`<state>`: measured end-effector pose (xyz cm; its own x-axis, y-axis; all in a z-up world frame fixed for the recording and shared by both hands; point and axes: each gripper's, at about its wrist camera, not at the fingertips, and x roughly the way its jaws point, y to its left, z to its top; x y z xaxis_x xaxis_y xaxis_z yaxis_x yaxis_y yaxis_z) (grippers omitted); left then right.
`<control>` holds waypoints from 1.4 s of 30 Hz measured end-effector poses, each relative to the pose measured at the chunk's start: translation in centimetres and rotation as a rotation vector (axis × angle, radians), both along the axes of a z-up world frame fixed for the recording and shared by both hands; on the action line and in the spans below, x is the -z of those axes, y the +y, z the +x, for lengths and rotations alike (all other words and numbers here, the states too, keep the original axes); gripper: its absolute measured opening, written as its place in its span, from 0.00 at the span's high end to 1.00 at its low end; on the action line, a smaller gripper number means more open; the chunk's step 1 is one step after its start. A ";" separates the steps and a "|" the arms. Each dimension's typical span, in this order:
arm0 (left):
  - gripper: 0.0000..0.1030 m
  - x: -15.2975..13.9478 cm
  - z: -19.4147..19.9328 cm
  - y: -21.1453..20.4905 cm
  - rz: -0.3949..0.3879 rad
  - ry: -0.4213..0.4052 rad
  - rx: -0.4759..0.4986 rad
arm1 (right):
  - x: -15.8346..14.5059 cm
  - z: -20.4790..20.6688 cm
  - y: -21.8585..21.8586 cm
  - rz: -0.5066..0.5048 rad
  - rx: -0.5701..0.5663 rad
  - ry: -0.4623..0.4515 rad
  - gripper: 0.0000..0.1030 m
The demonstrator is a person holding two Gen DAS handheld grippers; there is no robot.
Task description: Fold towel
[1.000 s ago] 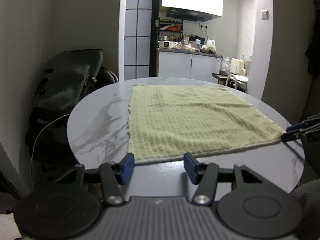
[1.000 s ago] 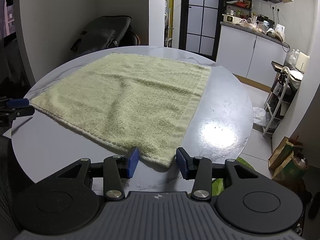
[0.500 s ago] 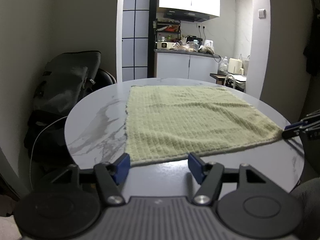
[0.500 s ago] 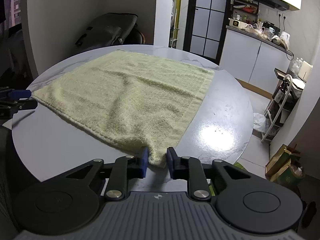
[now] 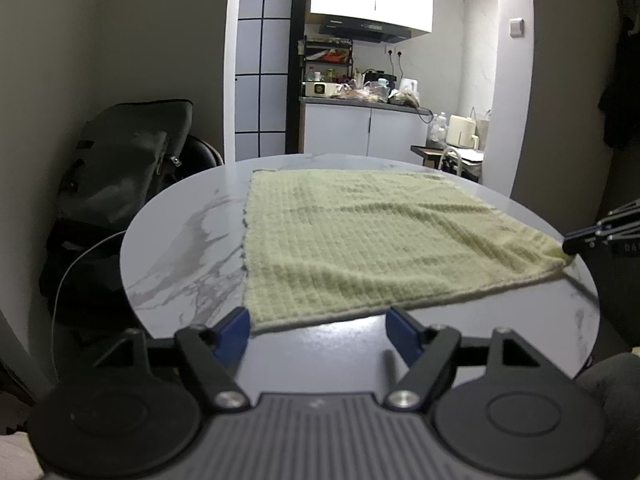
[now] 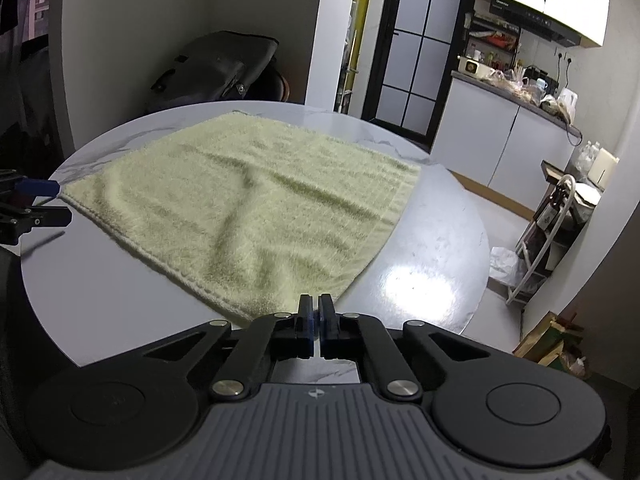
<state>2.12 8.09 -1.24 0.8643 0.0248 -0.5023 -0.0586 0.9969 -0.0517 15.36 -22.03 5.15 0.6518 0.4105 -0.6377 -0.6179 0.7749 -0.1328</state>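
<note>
A pale green towel (image 5: 360, 240) lies spread flat on the round marble table (image 5: 180, 264); it also shows in the right wrist view (image 6: 248, 204). My left gripper (image 5: 320, 332) is open, its blue pads on either side of the towel's near left corner. My right gripper (image 6: 316, 316) is shut on the towel's near right corner, lifting it slightly; it shows in the left wrist view (image 5: 576, 242) at the right edge. The left gripper shows in the right wrist view (image 6: 44, 204) at the far left.
A dark bag (image 5: 120, 160) rests on a chair behind the table's left side. A kitchen counter (image 5: 360, 100) with clutter stands beyond the doorway. A wire rack (image 6: 552, 220) and paper bags (image 6: 552, 340) stand on the floor right of the table.
My right gripper has closed on the towel's near right corner and raised it a little. My left gripper has stayed open and edged down toward the near left corner.
</note>
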 end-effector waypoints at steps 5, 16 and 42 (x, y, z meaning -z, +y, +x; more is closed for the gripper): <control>0.24 0.0 -0.1 0.3 -0.025 -0.008 -0.001 | 0.0 0.1 0.2 -0.019 0.011 0.021 0.97; 0.22 -0.1 -0.5 0.5 -0.049 -0.020 0.004 | 0.8 0.1 0.1 -0.039 0.045 0.061 0.69; 0.22 -0.1 -0.1 0.3 -0.018 0.000 -0.002 | 1.9 0.7 -0.5 0.069 -0.014 0.093 0.91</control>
<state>2.05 8.40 -1.15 0.8640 0.0175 -0.5031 -0.0605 0.9958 -0.0693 16.10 -22.52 3.22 0.5852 0.4641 -0.6650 -0.6356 0.7717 -0.0207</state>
